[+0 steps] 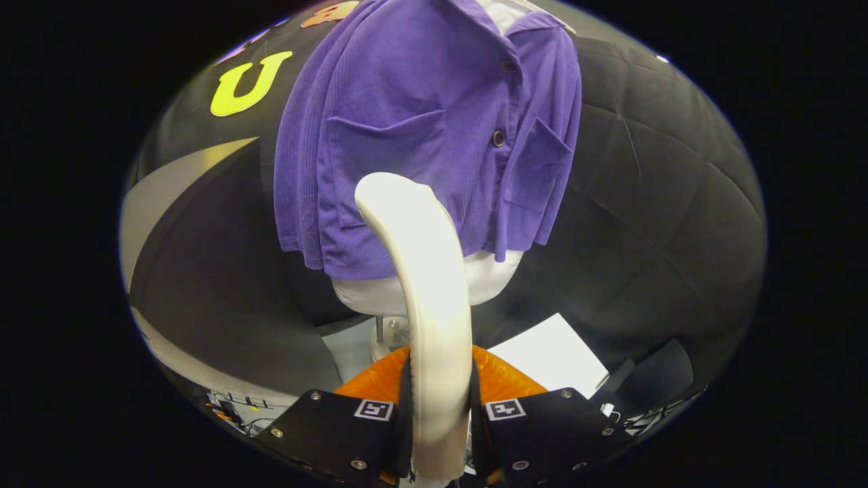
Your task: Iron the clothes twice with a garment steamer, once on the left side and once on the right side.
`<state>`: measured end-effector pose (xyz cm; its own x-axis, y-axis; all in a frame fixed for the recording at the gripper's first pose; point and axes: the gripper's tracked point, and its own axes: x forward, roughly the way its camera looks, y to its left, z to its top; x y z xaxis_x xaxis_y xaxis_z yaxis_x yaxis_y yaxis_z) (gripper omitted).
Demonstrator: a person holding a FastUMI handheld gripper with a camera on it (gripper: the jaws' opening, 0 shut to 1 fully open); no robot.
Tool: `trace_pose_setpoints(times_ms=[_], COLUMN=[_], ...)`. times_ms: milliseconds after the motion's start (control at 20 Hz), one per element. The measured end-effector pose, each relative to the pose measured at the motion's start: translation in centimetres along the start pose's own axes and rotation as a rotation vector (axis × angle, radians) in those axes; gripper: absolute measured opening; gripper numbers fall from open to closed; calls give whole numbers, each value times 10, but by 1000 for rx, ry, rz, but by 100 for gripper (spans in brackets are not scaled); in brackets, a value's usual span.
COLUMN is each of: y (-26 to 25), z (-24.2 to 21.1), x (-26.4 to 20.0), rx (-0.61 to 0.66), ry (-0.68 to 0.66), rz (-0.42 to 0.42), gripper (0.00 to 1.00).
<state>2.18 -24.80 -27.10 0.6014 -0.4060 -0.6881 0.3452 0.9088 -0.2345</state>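
Note:
A purple short-sleeved shirt (434,129) with buttons and two chest pockets hangs on a white mannequin torso (488,278) beyond the fingers. The cream handle of the garment steamer (427,285) rises from between the fingers and curves up toward the shirt's lower hem. My gripper (439,413) is shut on that handle, one finger pressing each side. The steamer's orange body (505,379) shows just behind the fingers. The steamer head is hidden behind the handle's top.
The mannequin stands on a pale stand (390,332) over a black cloth floor. A white sheet (553,356) lies on the floor to the right of the stand. Black quilted cloth walls surround the booth, with a pale strip (169,183) at the left.

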Motion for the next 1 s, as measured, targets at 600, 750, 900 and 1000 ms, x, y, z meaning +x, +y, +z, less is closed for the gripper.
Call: trace_pose_setpoints(times_ms=[600, 750, 900, 1000], y=[-77, -98, -117, -133], z=[48, 76, 110, 140], x=[-65, -79, -91, -99], rx=[11, 30, 49, 59], ry=[-143, -191, -236, -282], rz=[77, 61, 50, 11], gripper=[35, 35, 35, 35])
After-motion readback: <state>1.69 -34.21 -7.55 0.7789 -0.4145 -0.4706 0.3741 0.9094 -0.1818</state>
